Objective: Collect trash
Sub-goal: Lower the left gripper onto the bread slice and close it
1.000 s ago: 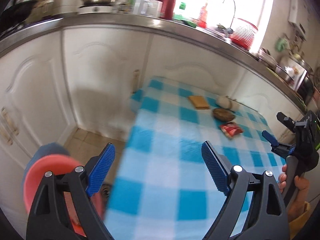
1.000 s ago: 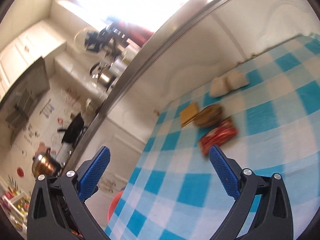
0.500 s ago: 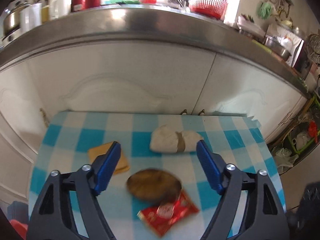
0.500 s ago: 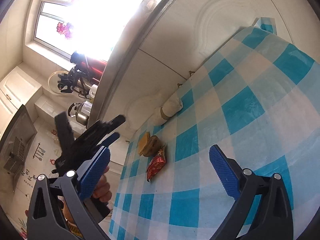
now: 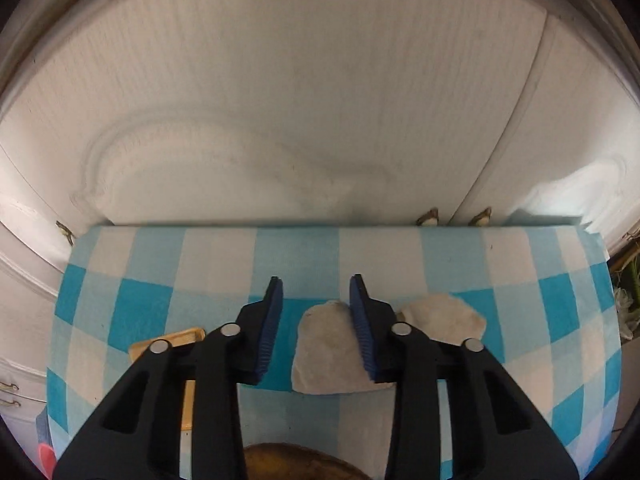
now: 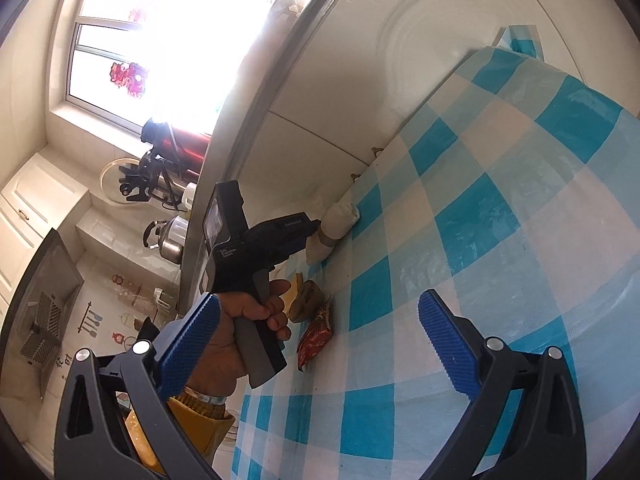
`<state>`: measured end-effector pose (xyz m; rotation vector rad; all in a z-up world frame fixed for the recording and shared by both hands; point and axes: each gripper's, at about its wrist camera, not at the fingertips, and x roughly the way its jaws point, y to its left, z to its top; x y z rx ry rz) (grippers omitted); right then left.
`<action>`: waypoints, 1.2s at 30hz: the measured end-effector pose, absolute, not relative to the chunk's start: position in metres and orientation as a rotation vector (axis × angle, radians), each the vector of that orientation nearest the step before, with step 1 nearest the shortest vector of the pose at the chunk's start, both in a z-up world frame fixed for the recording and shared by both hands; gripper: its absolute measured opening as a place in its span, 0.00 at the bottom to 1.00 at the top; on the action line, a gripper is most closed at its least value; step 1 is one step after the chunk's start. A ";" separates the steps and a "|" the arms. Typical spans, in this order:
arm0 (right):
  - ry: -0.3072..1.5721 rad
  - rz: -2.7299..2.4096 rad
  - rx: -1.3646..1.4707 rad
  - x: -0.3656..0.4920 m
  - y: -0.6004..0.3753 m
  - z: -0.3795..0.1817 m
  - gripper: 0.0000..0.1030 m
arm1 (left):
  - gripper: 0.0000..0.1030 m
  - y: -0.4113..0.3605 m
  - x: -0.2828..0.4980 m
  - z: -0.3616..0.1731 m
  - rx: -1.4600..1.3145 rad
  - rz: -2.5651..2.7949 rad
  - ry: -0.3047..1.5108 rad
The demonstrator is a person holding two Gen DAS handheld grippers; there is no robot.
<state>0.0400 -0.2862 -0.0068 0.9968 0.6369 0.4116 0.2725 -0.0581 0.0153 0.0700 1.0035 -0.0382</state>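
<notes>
The left tongs (image 5: 316,284) are narrowing over the checked surface (image 5: 520,280), their jaws having just been closing around one half of the crumpled white paper wad (image 5: 324,352); the right pad is touching it, the left pad is standing apart. The wad's other half is lying just right of them. The right tongs (image 6: 320,344) are gaping wide, holding nothing, with a red wrapper (image 6: 314,336) between their pads farther off.

Black hand-held gripper (image 5: 316,320), ribbed blue pads, silver screws, seemingly mustard cuff (image 6: 204,416)
</notes>
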 end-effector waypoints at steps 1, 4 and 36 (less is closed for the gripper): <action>0.638 0.409 1.002 0.040 -0.287 -0.007 0.95 | 0.30 -0.058 0.269 0.015 0.078 -0.046 1.002; 0.640 0.406 1.009 0.040 -0.288 -0.008 0.95 | 0.26 -0.060 0.257 0.014 0.097 -0.070 1.021; 0.714 0.397 0.809 0.029 -0.253 0.004 0.95 | 0.50 -0.001 0.060 0.043 -0.130 -0.237 0.963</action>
